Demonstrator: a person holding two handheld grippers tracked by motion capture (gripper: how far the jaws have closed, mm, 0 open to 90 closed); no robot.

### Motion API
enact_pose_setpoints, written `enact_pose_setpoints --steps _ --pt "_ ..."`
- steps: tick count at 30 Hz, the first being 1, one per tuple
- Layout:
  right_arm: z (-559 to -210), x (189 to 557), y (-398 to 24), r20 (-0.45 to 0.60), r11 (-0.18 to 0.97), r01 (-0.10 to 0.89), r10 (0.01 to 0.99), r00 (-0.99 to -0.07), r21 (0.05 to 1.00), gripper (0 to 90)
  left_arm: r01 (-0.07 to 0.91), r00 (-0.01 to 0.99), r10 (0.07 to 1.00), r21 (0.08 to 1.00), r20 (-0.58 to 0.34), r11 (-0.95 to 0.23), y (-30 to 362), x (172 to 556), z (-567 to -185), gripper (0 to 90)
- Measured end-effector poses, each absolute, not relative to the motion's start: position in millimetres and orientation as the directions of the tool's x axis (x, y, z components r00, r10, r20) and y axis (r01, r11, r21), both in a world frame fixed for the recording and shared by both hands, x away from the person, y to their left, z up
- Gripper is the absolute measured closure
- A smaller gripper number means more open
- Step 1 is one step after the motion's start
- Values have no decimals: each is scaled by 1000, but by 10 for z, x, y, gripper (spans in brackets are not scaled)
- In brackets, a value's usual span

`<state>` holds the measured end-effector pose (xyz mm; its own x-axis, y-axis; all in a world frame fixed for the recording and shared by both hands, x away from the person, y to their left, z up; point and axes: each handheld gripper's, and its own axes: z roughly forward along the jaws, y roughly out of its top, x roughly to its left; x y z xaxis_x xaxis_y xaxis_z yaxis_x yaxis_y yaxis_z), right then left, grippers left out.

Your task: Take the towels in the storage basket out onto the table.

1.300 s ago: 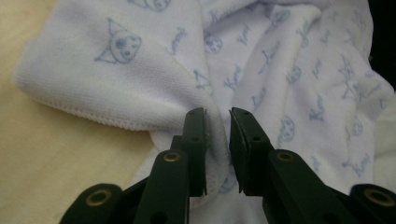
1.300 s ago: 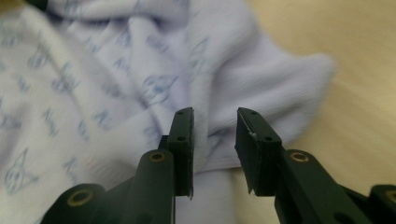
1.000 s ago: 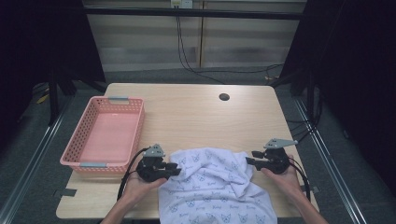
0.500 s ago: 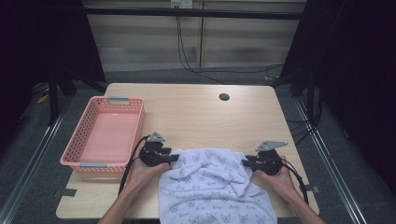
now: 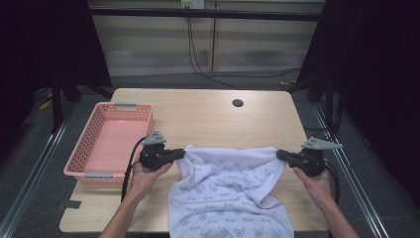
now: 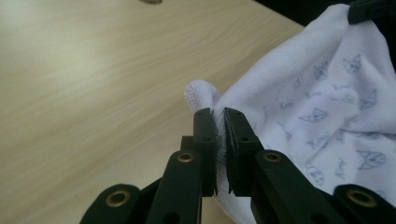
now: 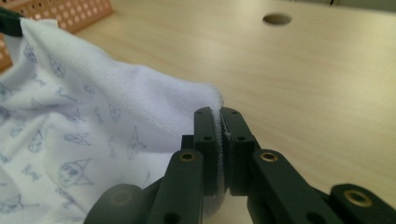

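Lab recording bay: dark curtains (image 5: 391,89), lone table (image 5: 198,116) (cables (image 5: 198,59) behind)

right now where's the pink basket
In the high view the pink basket sits at the table's left edge, just left of the left tongs, which pinch a corner of the white cloth.

A pale wooden table (image 5: 208,121) carries a pink basket (image 5: 110,141) and a draped white printed cloth (image 5: 228,193).
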<state>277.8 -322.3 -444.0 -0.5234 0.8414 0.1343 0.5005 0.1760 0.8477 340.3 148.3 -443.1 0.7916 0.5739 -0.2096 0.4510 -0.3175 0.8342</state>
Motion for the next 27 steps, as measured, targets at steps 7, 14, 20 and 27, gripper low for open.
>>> enact_pose_setpoints --steps 7,14,20,27 --pt "-3927 2907 -3298 99 136 397 850 -518 908 862 375 795 589 880 -143 -291 1406 3496 -3968 845" --pt "-3443 3125 -3349 59 116 314 866 -497 942 861 323 781 614 915 -114 -241 1374 3678 -3581 846" --pt "-3179 3490 -3345 53 102 296 880 -473 950 862 306 755 648 928 -100 -214 1353 3960 -3358 846" --pt "-3469 3982 -3279 27 146 384 912 -410 912 641 450 688 700 870 -194 -201 1259 4294 -3728 624"
